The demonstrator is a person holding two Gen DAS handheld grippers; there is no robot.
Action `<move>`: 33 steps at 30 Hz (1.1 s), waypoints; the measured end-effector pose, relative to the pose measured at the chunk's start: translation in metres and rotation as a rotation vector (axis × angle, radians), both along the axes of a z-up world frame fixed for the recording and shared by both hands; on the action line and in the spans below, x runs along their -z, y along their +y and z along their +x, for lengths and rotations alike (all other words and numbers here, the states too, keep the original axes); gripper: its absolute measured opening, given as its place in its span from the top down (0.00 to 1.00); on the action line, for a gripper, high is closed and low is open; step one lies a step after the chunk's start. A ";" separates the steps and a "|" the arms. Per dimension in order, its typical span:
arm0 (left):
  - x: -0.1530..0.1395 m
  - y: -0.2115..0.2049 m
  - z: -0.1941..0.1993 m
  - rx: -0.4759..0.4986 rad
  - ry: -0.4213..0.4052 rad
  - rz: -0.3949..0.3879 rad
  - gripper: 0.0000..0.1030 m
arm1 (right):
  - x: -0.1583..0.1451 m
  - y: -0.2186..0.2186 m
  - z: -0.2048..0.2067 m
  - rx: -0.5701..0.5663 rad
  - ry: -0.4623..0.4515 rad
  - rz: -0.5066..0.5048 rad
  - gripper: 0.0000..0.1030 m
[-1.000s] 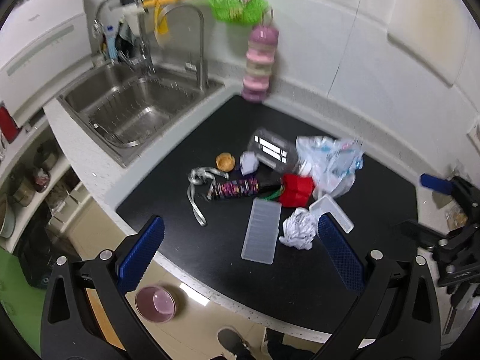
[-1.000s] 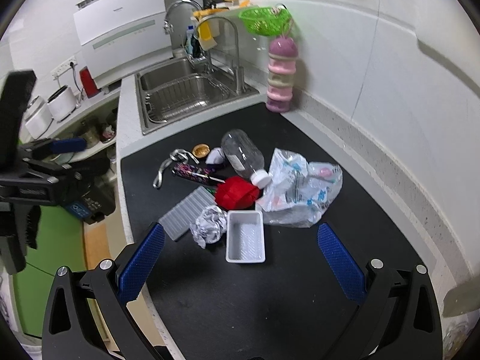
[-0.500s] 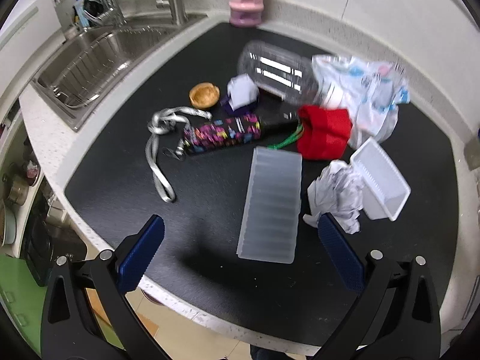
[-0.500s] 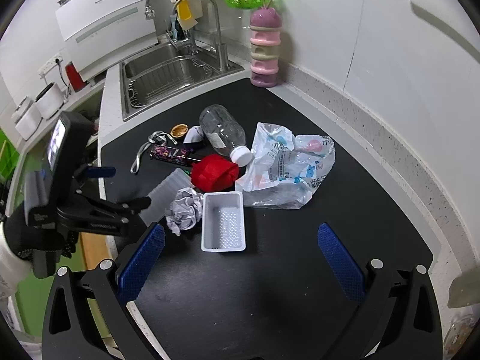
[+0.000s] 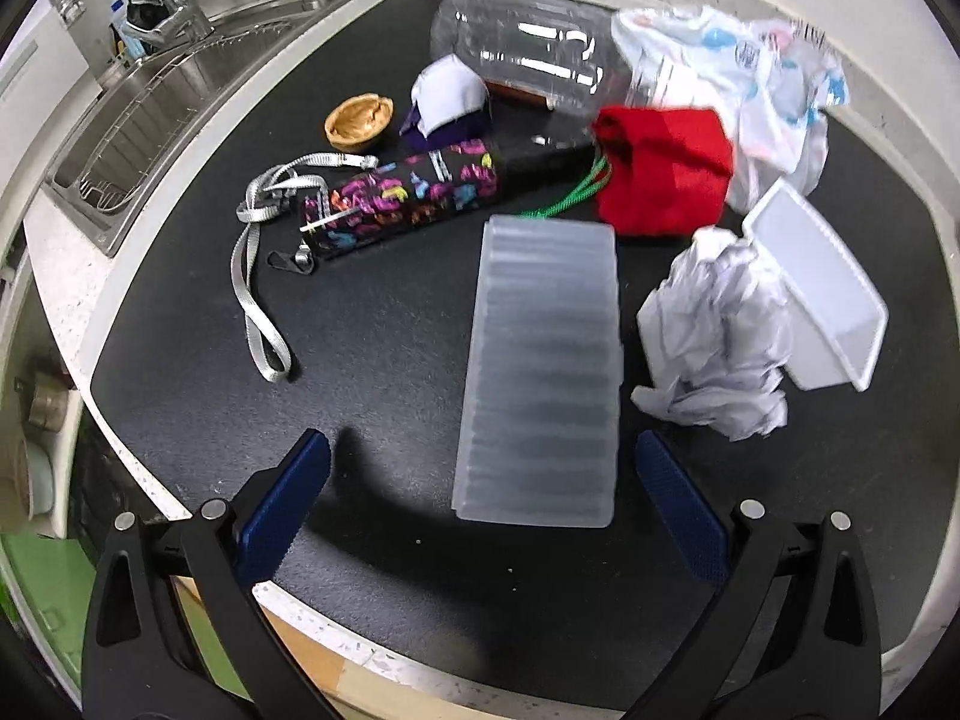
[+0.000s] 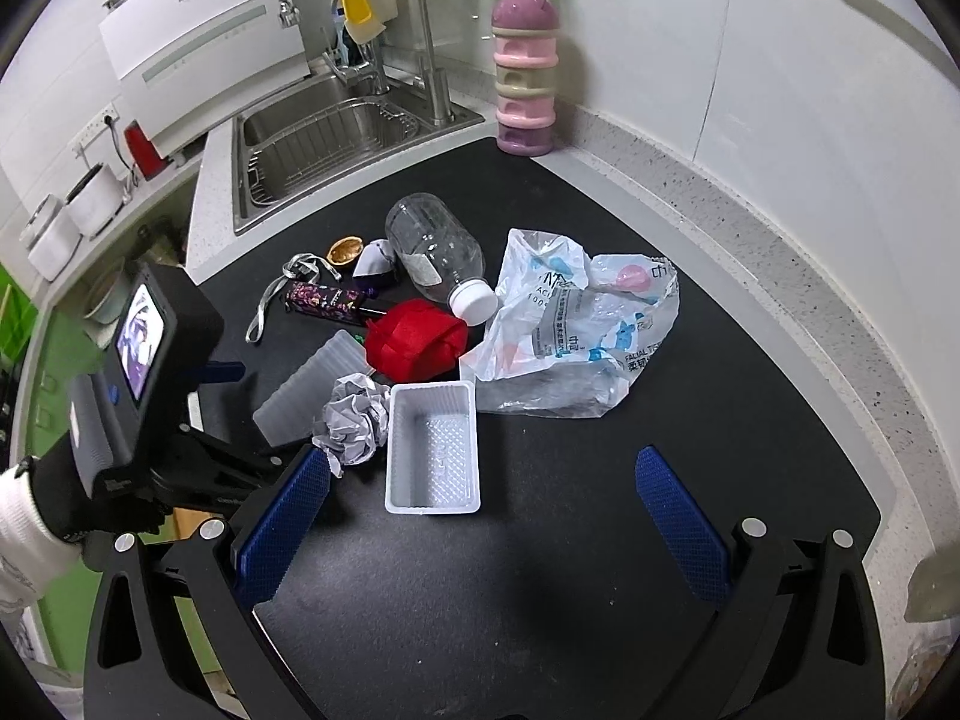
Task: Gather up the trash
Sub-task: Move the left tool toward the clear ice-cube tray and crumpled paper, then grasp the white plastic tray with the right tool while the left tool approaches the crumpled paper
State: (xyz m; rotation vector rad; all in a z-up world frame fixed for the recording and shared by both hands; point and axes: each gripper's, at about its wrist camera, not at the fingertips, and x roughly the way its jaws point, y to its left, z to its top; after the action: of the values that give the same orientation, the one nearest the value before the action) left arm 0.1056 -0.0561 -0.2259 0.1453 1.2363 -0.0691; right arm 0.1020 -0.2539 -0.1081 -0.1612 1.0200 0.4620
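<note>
L tongs point(image 5: 480, 480) wide open, empty, straddling near end of ribbed translucent plastic lid point(image 5: 543, 369) | lined up to pinch | R tongs point(image 6: 480, 480) wide open, empty, hanging back nr white plastic tray point(image 6: 433, 447)

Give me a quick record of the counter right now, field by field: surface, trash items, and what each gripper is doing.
surface: black mat beside the sink
trash items: ribbed tray, crumpled paper, white tub, clear bottle, plastic bag, red cloth, nutshell
left gripper: jaws open, empty, either side of the ribbed tray's near end
right gripper: jaws open, empty, above the mat near the white tub
</note>
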 end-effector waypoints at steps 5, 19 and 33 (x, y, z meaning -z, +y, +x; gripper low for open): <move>-0.004 0.000 -0.002 0.003 -0.021 -0.042 0.20 | 0.003 0.001 0.001 0.000 0.010 -0.004 0.05; -0.039 0.006 -0.004 -0.019 -0.059 -0.116 0.52 | 0.034 0.009 0.004 0.011 0.087 -0.027 0.05; -0.082 0.023 -0.012 -0.051 -0.120 -0.163 1.00 | 0.090 0.036 0.019 -0.027 0.164 -0.142 0.05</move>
State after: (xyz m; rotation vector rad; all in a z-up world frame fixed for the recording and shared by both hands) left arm 0.0939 -0.0335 -0.1436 -0.0237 1.1092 -0.1153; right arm 0.1210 -0.2175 -0.1982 -0.2672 1.2132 0.4320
